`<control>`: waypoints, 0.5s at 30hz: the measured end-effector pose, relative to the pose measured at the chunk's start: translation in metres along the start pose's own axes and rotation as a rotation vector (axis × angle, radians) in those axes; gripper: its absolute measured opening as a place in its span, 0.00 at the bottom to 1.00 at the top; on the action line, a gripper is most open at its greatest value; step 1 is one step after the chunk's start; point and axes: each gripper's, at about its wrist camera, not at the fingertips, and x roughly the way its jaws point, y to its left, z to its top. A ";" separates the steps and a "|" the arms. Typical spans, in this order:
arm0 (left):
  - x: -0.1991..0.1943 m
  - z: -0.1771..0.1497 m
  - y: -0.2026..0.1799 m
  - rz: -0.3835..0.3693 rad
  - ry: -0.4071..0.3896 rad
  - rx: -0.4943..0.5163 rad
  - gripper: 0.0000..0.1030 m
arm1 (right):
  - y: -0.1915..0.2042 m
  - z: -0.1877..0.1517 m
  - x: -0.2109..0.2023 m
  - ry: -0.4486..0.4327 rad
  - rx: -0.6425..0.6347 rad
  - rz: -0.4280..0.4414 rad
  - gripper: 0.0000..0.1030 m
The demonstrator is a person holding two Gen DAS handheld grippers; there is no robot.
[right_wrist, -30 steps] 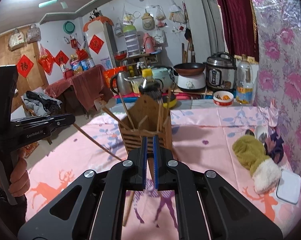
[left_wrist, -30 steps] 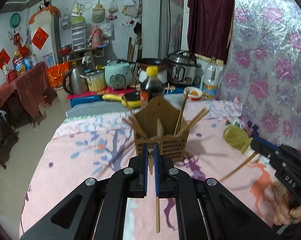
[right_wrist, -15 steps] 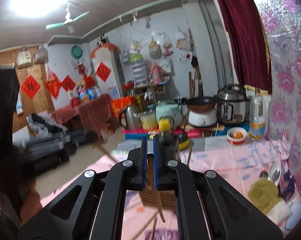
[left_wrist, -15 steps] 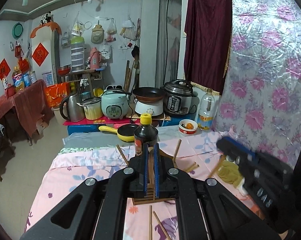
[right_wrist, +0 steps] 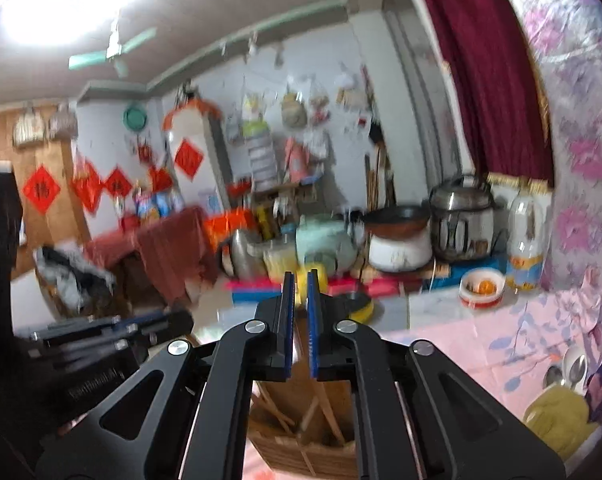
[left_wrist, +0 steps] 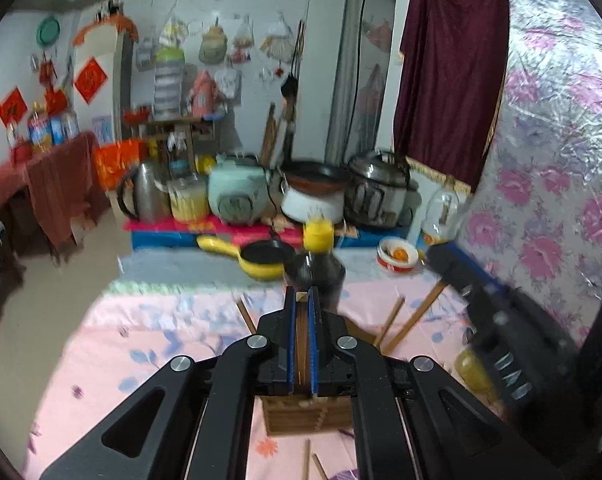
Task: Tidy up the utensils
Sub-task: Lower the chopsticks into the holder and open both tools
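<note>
A wooden utensil holder point(left_wrist: 307, 416) stands on the pink cloth, right under both grippers, with several chopsticks point(left_wrist: 389, 320) leaning in it. My left gripper point(left_wrist: 301, 292) is shut on a wooden chopstick point(left_wrist: 301, 298), whose end shows between the blue pads. My right gripper point(right_wrist: 300, 276) hovers over the holder point(right_wrist: 301, 452); its jaws are opening slightly with a chopstick between them. In the left wrist view the right gripper point(left_wrist: 437, 254) comes in from the right, and its chopstick point(left_wrist: 417, 314) slants down toward the holder. The left gripper point(right_wrist: 173, 320) is a blur at the left.
A dark sauce bottle point(left_wrist: 315, 268) with a yellow cap stands just behind the holder. Beyond it lie a yellow pan point(left_wrist: 257, 256), a small bowl point(left_wrist: 397, 254) and a row of cookers. A green mitten point(right_wrist: 557, 420) and spoons point(right_wrist: 573, 364) lie right. Loose chopsticks point(left_wrist: 307, 460) lie near.
Both grippers have risen and moved forward over the holder, which now sits beneath their fingers. The right gripper's pads have parted a little. The left stays shut on its chopstick.
</note>
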 end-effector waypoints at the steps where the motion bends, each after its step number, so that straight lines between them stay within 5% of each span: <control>1: 0.006 -0.008 0.005 -0.013 0.022 -0.025 0.10 | -0.002 -0.008 0.002 0.014 -0.004 -0.023 0.14; 3: 0.010 -0.019 0.015 -0.011 0.035 -0.066 0.41 | -0.008 -0.018 -0.001 0.026 0.005 -0.034 0.20; 4: 0.008 -0.022 0.020 -0.009 0.026 -0.085 0.46 | -0.012 -0.021 -0.005 0.020 0.015 -0.031 0.22; 9: -0.003 -0.034 0.043 -0.023 0.019 -0.143 0.58 | -0.027 -0.028 -0.036 -0.037 0.041 -0.053 0.36; 15: -0.018 -0.044 0.052 0.097 -0.016 -0.136 0.83 | -0.034 -0.029 -0.049 -0.026 0.062 -0.071 0.53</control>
